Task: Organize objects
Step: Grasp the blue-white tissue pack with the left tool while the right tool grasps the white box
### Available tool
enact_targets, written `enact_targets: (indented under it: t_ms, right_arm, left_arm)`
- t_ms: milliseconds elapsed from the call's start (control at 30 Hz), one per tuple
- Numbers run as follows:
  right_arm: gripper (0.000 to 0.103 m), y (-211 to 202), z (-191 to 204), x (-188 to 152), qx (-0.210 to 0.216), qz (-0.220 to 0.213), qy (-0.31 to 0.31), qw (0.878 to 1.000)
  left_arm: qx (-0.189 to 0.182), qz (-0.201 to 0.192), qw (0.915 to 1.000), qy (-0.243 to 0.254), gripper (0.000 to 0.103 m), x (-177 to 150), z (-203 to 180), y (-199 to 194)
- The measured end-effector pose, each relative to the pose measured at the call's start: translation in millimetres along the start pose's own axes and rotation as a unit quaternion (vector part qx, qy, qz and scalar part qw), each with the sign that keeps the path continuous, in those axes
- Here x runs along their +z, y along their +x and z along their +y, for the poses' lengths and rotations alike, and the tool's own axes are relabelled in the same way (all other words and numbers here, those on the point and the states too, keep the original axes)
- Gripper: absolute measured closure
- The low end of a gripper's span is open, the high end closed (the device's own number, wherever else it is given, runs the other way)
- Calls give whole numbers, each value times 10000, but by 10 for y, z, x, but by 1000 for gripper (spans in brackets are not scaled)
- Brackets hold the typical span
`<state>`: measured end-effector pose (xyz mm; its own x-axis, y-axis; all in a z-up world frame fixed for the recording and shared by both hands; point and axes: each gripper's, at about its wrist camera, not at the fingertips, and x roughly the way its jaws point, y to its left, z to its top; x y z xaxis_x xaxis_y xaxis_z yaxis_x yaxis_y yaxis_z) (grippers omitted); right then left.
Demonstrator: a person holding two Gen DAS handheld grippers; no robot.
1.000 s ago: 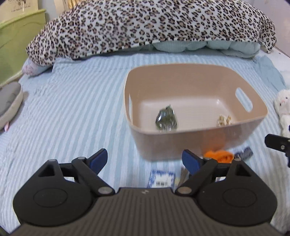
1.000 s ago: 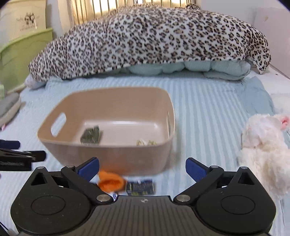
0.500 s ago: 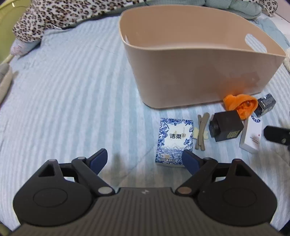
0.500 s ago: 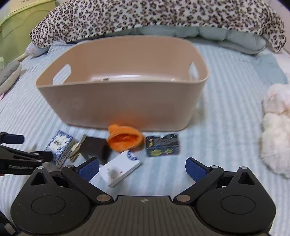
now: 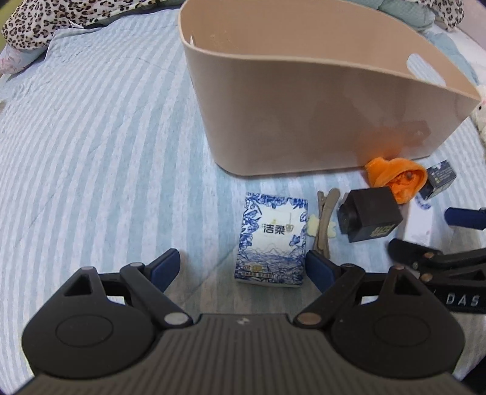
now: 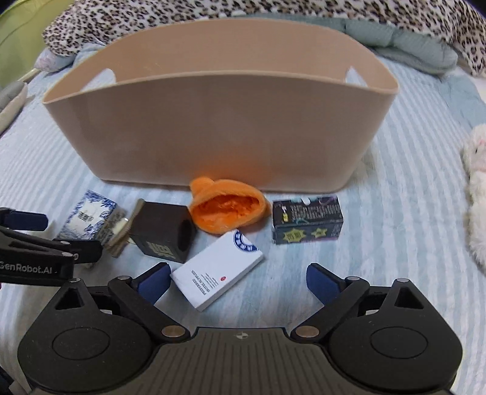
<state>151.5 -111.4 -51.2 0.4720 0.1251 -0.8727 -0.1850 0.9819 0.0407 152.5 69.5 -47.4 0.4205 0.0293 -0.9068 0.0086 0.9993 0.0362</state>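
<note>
A beige bin (image 5: 303,115) (image 6: 218,127) stands on the striped bed. In front of it lie a blue-and-white tissue pack (image 5: 272,240) (image 6: 88,217), a tan hair clip (image 5: 323,221), a black cube box (image 5: 370,214) (image 6: 165,231), an orange cloth (image 5: 395,179) (image 6: 229,209), a dark small box (image 5: 440,177) (image 6: 306,223) and a white flat box (image 6: 217,273). My left gripper (image 5: 243,267) is open, low over the bed, its right finger beside the tissue pack. My right gripper (image 6: 237,279) is open with the white box between its fingers.
A leopard-print blanket (image 6: 273,18) and teal quilt (image 6: 410,45) lie behind the bin. A white plush toy (image 6: 477,188) lies at the right. The right gripper shows at the right of the left wrist view (image 5: 455,243).
Both grippers have dropped and moved closer to the objects in front of the bin. The bin's inside has gone out of sight. Both stay open.
</note>
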Motion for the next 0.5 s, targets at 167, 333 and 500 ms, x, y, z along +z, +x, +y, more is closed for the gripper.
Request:
enact_targets:
  t_ms: [167, 333, 500]
  right_arm:
    - [11, -27, -46, -15, -332, 33, -33, 9994]
    - [15, -71, -115, -4, -161, -72, 86, 9998]
    - [47, -74, -29, 15, -76, -87, -102, 9999]
  left_arm:
    - [78, -5, 10000, 0, 13, -2, 13, 13]
    - [18, -7, 10000, -76, 17, -10, 58, 4]
    - [-82, -26, 9999, 55, 41, -15, -16, -21]
